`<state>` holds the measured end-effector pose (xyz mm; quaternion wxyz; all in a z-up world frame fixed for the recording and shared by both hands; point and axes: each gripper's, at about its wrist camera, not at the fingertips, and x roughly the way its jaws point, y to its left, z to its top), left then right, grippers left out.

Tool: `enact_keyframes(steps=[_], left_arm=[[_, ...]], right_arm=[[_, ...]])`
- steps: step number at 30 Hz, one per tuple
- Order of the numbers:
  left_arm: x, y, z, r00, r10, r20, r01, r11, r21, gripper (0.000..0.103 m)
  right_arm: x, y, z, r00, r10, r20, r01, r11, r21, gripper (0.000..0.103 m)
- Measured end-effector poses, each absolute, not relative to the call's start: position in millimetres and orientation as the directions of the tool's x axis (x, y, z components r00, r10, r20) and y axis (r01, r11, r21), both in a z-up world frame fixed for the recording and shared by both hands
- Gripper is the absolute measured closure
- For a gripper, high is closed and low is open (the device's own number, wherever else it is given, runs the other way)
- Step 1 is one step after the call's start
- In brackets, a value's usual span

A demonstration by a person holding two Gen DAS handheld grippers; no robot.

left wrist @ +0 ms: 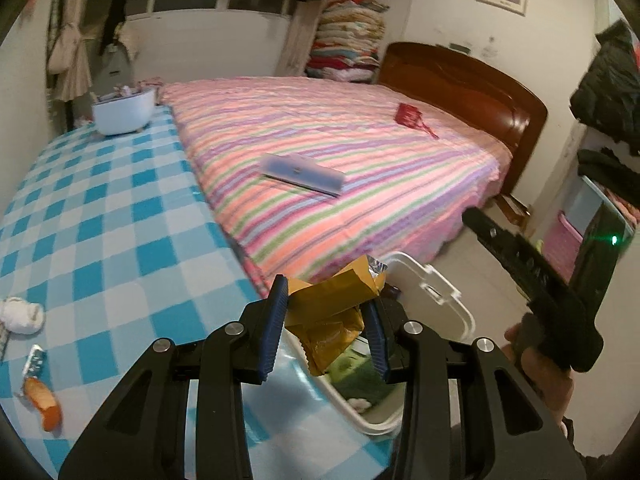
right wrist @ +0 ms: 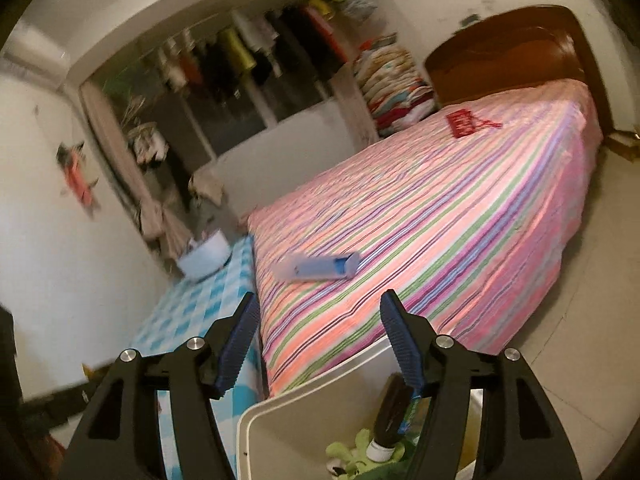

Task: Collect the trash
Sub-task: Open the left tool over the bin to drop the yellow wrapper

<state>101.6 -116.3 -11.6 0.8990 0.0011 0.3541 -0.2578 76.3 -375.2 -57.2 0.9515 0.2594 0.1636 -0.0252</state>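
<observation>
Orange peel [left wrist: 45, 404] and foil wrapper [left wrist: 35, 361] at left edge of checked cloth [left wrist: 112, 220], both blurred; white crumpled wad [left wrist: 20, 314] cut off by frame. Blue box [left wrist: 303, 174] mid striped bed [left wrist: 340, 152], label unreadable. Left gripper [left wrist: 325, 326] clamped on yellow wrapper [left wrist: 334, 308], over white bin [left wrist: 436, 300] off cloth's right edge; bin contents half hidden. Right gripper [right wrist: 320, 344] jaws apart, nothing between, above bin [right wrist: 304, 420]; dark bottle [right wrist: 390, 420] inside partly hidden by finger.
</observation>
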Motion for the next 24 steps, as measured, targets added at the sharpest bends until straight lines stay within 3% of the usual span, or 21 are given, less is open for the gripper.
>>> enact_keyframes(steps=[13, 17, 21, 24], left_arm=[[90, -176, -39, 0.537, -0.506, -0.675, 0.55, 0.817, -0.175, 0.061], [90, -177, -42, 0.546, -0.501, -0.671, 0.554, 0.817, -0.159, 0.052], [87, -175, -38, 0.576, -0.493, -0.652, 0.546, 0.826, -0.142, 0.028], [85, -171, -32, 0.594, -0.492, -0.637, 0.546, 0.827, -0.13, 0.027]], right_arm=[[63, -396, -59, 0.954, 0.017, -0.299, 0.154, 0.826, 0.541, 0.042], [61, -396, -59, 0.956, 0.012, -0.295, 0.157, 0.825, 0.543, 0.042], [62, -398, -59, 0.954, 0.018, -0.3, 0.156, 0.823, 0.546, 0.042], [61, -397, -58, 0.953, 0.018, -0.302, 0.156, 0.826, 0.541, 0.042]])
